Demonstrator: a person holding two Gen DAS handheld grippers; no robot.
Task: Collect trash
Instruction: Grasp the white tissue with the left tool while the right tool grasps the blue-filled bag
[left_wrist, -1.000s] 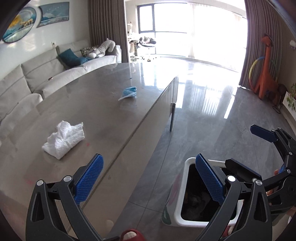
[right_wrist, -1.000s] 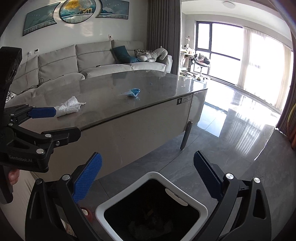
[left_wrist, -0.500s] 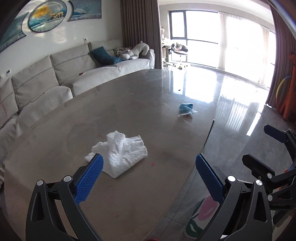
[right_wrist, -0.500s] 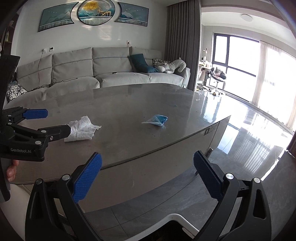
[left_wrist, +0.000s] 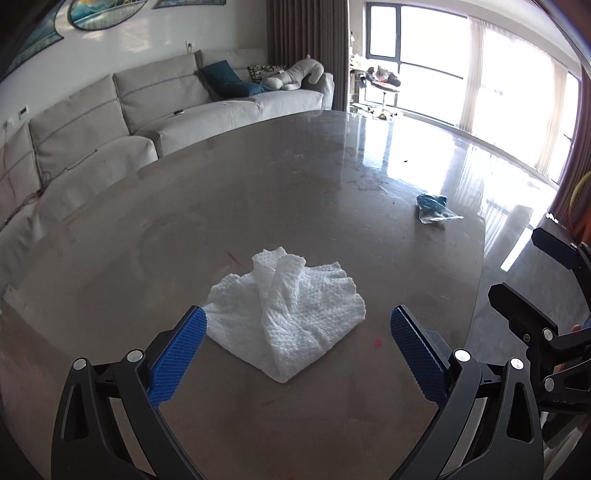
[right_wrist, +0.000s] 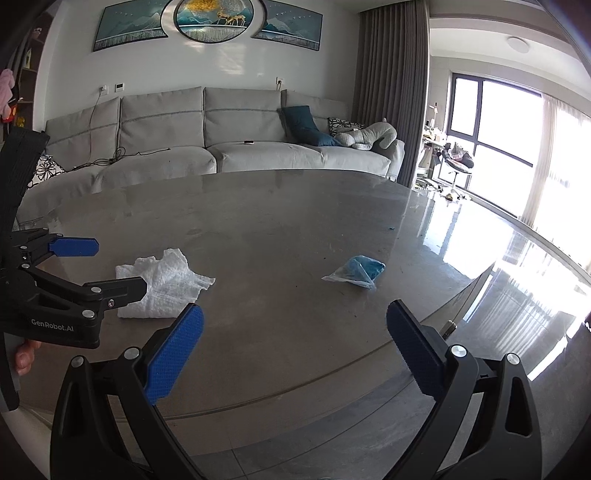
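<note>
A crumpled white paper towel (left_wrist: 291, 310) lies on the grey table (left_wrist: 258, 206), just ahead of my left gripper (left_wrist: 297, 350), which is open and empty above the tabletop. The same paper towel (right_wrist: 162, 284) shows in the right wrist view, partly behind the left gripper (right_wrist: 86, 264). A blue plastic wrapper (right_wrist: 356, 272) lies farther right on the table, ahead of my open, empty right gripper (right_wrist: 293, 350), which hovers near the table's front edge. In the left wrist view the blue wrapper (left_wrist: 432, 207) sits near the right edge, and the right gripper (left_wrist: 535, 269) shows at the right.
A grey sofa (right_wrist: 221, 147) with cushions runs behind the table (right_wrist: 277, 221). Glossy floor (right_wrist: 535, 295) and bright windows (right_wrist: 491, 122) lie to the right. A person's fingertip (right_wrist: 24, 354) shows on the left gripper's handle. The bin is out of view.
Both grippers have risen from over the white bin on the floor and swung up over the table. The left one has closed in on the paper towel. Both stayed open.
</note>
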